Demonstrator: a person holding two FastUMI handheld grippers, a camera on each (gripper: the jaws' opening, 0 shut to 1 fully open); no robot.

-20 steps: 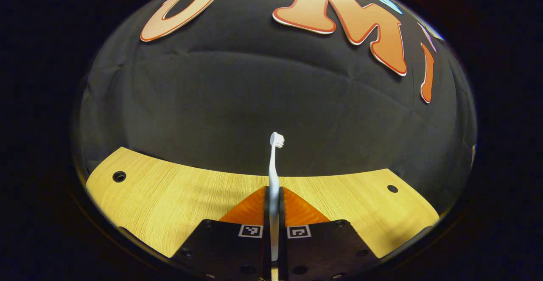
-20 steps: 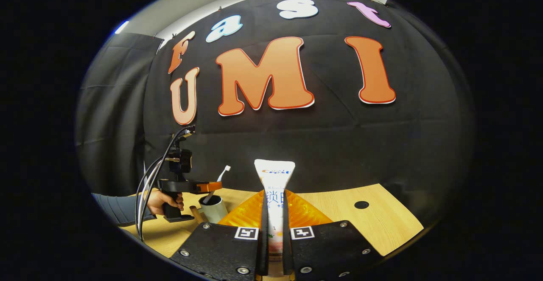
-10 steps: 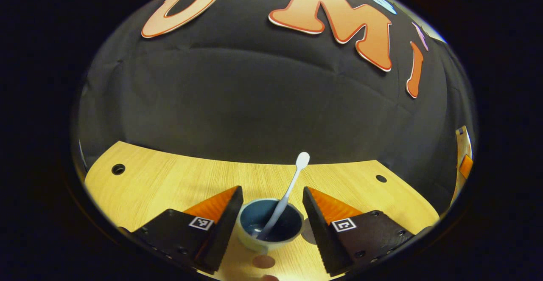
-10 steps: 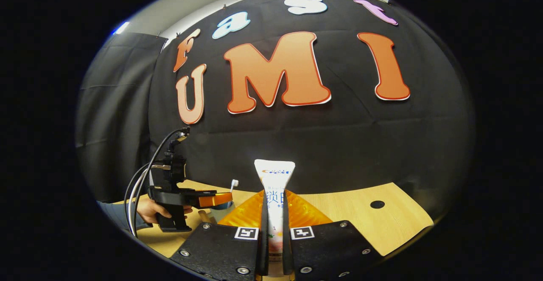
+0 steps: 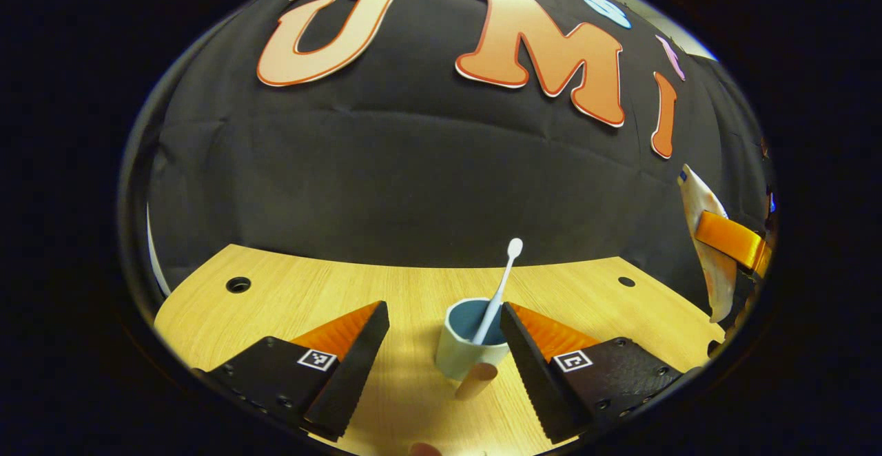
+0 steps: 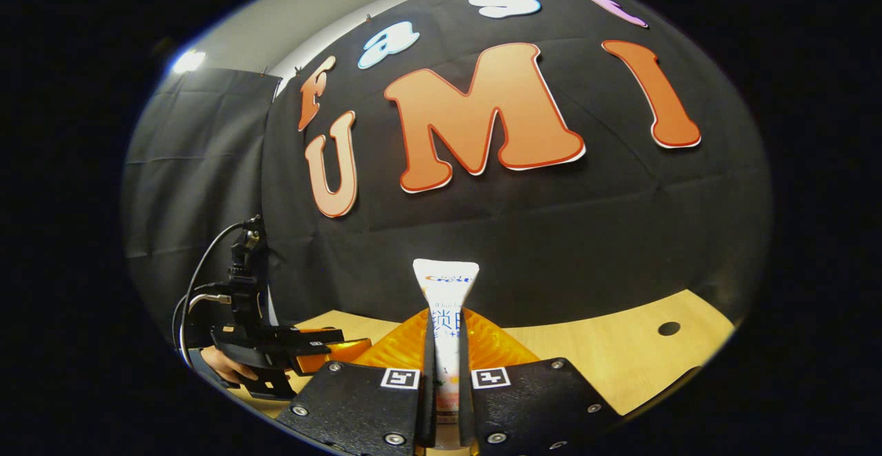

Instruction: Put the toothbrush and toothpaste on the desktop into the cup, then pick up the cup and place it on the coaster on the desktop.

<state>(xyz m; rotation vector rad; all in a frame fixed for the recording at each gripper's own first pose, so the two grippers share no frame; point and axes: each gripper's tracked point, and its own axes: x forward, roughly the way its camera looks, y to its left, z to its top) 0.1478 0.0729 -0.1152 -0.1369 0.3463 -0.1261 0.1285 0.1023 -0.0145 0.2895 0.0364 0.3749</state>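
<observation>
While the cup (image 5: pixel 467 346) stands on the wooden desktop (image 5: pixel 289 297), black cloth (image 5: pixel 413 180) hangs behind.

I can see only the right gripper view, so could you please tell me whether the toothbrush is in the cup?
Observer: Yes. In the left gripper view the toothbrush stands in the cup, head up, leaning on the rim.
Operator: Thank you. Is anything gripped on that side?
Observer: No. The left tongs are open, one finger on either side of the cup.
Operator: Where is my toothpaste relative to the cup?
Observer: In the left gripper view the toothpaste, held in the right tongs, hangs far off to the cup's right, well clear of it.
</observation>
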